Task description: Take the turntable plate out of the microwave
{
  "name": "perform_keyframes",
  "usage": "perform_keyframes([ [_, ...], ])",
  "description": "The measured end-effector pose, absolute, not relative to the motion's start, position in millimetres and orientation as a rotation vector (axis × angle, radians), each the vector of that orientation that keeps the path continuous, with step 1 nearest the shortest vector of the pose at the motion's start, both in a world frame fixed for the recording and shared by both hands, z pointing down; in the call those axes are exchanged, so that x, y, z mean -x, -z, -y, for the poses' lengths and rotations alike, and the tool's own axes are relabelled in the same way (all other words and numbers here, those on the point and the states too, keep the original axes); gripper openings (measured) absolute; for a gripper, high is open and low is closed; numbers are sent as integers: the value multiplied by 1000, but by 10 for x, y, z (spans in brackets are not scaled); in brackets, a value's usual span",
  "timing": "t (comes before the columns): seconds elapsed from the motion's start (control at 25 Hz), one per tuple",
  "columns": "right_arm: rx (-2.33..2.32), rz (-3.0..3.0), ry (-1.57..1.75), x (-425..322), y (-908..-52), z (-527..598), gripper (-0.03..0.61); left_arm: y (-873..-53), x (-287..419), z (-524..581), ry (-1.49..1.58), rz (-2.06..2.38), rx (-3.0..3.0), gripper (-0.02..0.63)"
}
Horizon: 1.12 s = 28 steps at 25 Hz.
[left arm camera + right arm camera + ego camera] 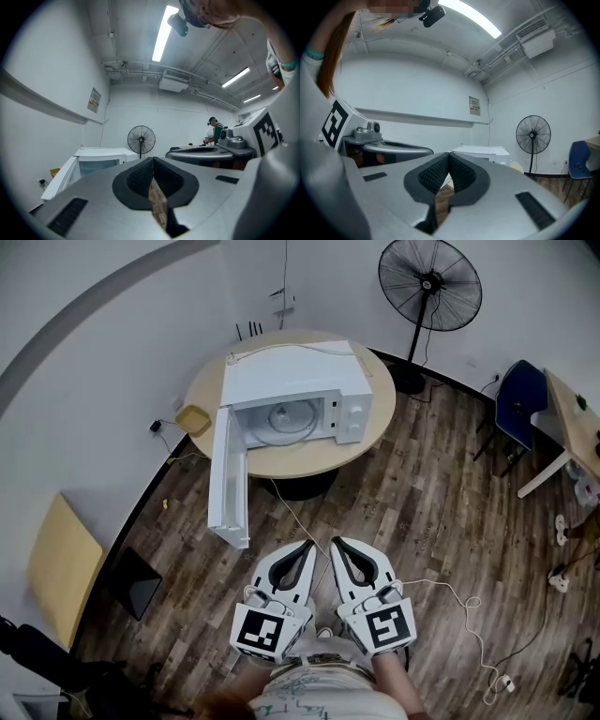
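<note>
A white microwave (292,395) stands on a round wooden table (366,442), its door (228,474) swung wide open toward me. The glass turntable plate (292,419) lies inside the cavity. Both grippers hang over the floor well short of the table, side by side and pointing at the microwave. My left gripper (308,545) is shut with nothing in it, and my right gripper (337,542) is shut and empty too. The left gripper view shows the microwave (99,159) far off beyond the shut left gripper (153,159). In the right gripper view it (480,152) sits past the shut right gripper (449,153). The plate cannot be made out in either gripper view.
A standing fan (429,285) is behind the table at the right. A blue chair (518,404) and a desk (574,427) stand at the far right. White cables (450,592) trail across the wood floor. A yellow container (193,418) sits at the table's left edge, and a black panel (136,582) lies by the left wall.
</note>
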State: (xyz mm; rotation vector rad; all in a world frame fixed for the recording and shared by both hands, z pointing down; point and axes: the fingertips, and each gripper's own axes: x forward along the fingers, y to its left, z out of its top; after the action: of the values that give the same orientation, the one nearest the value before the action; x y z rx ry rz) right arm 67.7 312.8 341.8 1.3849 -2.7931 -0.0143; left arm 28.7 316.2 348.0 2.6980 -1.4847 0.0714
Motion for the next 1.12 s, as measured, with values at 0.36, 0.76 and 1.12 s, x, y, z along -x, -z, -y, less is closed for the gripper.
perform_keyframes([
  [0.36,-1382,2769,16,-521,-3468,-2251,-9,-3471,-227,-2258,-130,1426,-2766,14],
  [0.76,-1405,2745,47,-261,-3514,-1506,-9,-3506,36,-1557,-139,1406,-2774,14],
  [1.12,-1377,2726,54,79,-3549,-1200,-9,-3561,358,-1244,-145,1406,-2770,14],
])
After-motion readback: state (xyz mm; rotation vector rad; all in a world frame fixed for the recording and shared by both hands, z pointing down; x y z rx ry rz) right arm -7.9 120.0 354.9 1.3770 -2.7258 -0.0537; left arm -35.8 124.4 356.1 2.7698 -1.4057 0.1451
